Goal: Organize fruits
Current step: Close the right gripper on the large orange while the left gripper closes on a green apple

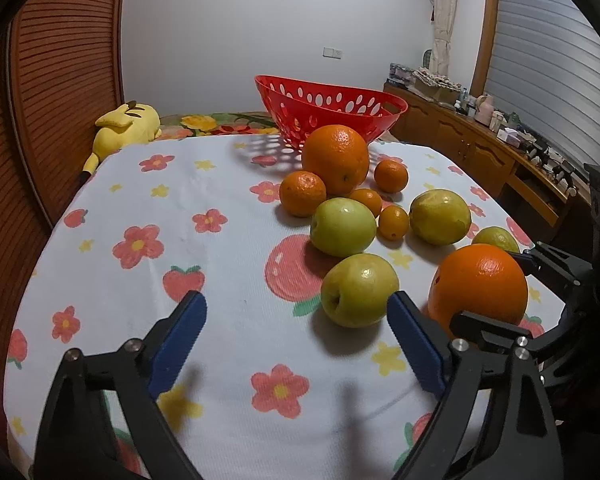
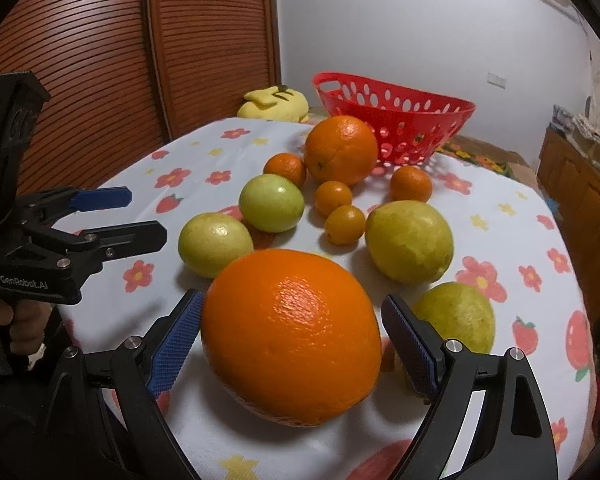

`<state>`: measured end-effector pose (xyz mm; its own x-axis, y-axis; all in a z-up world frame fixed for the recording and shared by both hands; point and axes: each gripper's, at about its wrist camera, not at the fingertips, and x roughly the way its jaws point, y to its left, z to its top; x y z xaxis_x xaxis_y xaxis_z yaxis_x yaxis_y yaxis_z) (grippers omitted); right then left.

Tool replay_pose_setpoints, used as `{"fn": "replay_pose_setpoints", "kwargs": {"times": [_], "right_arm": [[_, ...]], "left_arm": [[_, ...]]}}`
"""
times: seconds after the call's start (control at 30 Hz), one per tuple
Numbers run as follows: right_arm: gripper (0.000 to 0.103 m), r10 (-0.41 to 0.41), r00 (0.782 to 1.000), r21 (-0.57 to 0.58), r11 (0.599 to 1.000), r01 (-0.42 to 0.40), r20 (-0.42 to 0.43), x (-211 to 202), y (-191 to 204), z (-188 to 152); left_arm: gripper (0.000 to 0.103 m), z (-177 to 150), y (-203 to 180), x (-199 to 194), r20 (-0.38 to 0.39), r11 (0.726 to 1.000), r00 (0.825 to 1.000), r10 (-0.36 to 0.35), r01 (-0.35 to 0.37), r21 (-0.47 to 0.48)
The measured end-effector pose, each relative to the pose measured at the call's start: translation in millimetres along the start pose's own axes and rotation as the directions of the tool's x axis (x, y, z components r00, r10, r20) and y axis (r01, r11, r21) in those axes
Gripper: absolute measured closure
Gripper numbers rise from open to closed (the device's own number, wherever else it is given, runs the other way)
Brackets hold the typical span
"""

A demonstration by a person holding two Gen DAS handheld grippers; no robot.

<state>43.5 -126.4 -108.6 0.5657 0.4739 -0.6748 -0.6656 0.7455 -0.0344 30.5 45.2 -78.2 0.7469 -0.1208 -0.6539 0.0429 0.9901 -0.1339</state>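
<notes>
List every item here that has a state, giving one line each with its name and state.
Red basket: upright, no fruit seen inside.
Near orange: on the cloth, between the right claw's pads, not gripped.
Right claw: open.
Left claw: open, nothing between its pads.

Both wrist cams low, angled down; share fruit pile [image 1: 364,216].

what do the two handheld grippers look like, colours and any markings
Both are matte black frames with silver screws and two fingers faced with ridged blue pads. The left gripper carries white "GenRobot.AI" lettering on its body. The right gripper has the same build. No cables or sleeves are visible.
</notes>
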Motion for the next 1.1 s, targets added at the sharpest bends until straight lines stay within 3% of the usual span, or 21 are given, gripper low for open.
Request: {"fn": "replay_pose_setpoints", "kwargs": {"times": [0.17, 0.33, 0.5, 0.9, 1.1], "right_arm": [[0.016, 0.027, 1.0, 0.01, 1.0, -0.027, -0.009, 2, 1, -2], [0.017, 0.034, 0.999, 0.008, 0.999, -0.034, 0.005, -1, 1, -3], [0.018, 0.03, 0.999, 0.033, 0.999, -0.031, 0.032, -9, -7, 2], [0.018, 0.007, 0.997, 0.055, 0.998, -0.011, 0.076, -30, -27, 16], [0.018, 0.004, 0.997, 0.064, 0.998, -0.009, 0.082, -33, -32, 15]], "left_arm": [[0.023, -1, -1, 1, -0.004, 1.0, 1.0, -0.018, 0.018, -0.001], [0.025, 0, -8, 7, -0.021, 0.998, 0.998, -0.057, 0.058, 0.022], [0.032, 3, -14, 19, -0.061, 0.995, 0.994, -0.095, 0.097, 0.036], [0.034, 15, -27, 44, -0.144, 0.986, 0.979, -0.142, 0.153, 0.065], [0.045, 19, -27, 51, -0.155, 0.985, 0.977, -0.144, 0.156, 0.071]]}}
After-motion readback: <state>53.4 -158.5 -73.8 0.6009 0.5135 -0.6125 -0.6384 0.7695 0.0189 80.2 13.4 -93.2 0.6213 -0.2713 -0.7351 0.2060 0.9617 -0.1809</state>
